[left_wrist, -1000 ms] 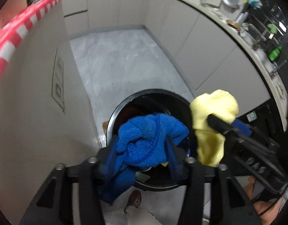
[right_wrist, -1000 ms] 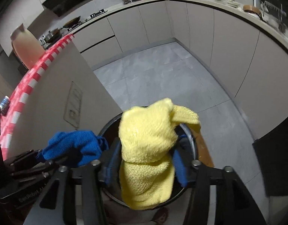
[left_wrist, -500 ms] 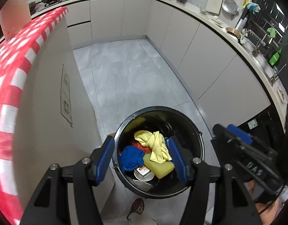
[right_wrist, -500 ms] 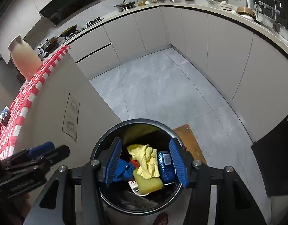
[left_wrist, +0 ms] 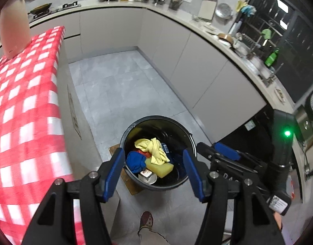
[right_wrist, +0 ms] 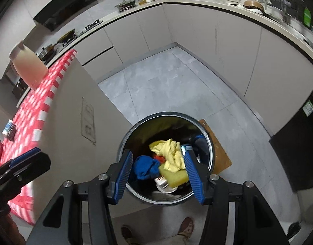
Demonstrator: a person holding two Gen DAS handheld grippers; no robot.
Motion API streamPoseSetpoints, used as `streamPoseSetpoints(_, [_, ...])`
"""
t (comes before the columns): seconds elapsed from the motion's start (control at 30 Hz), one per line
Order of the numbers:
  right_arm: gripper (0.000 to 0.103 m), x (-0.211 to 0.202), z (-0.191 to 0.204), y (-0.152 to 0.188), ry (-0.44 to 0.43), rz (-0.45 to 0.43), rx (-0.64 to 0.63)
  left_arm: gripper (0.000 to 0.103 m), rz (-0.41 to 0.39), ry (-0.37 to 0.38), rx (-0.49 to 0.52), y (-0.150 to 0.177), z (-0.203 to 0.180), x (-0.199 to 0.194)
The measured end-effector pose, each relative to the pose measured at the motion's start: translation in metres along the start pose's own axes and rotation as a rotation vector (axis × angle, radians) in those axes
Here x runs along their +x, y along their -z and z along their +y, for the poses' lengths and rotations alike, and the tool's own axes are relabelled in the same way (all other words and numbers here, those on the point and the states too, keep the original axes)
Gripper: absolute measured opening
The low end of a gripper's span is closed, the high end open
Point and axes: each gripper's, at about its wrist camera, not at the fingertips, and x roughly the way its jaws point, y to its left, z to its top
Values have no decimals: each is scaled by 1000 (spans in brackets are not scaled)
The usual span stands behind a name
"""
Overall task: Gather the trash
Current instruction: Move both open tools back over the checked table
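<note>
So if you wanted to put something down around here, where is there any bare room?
The grey floor between the checked table and the cabinets is bare. The checked cloth is mostly free beyond the pale jug. The black bin is crowded with a yellow cloth, blue cloth and sponge. The far counter is cluttered.

Both cloths are down: the blue cloth [left_wrist: 136, 162] has left the left gripper [left_wrist: 154, 172] and the yellow cloth [right_wrist: 170, 155] the right gripper [right_wrist: 159, 171], both now in the bin [left_wrist: 134, 125], jaws spread empty and lifted higher above it.
</note>
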Motion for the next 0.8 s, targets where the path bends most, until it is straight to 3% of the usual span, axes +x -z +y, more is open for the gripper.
streamPoseSetpoints(0.2, [55, -37, 52, 16, -11, -59, 20, 61, -39, 19, 11, 9, 40, -45])
streamPoseSetpoints(0.4, [56, -58, 137, 32, -53, -124, -9, 61, -82, -13, -25, 24, 108, -86])
streamPoseSetpoints(0.57, [56, -56, 222, 52, -91, -150, -52, 61, -115, -76, -62, 41, 177, -121])
streamPoseSetpoints(0.8, [56, -34, 326, 70, -180, -92, -137, 61, -141, -192, -179, 58, 267, -158])
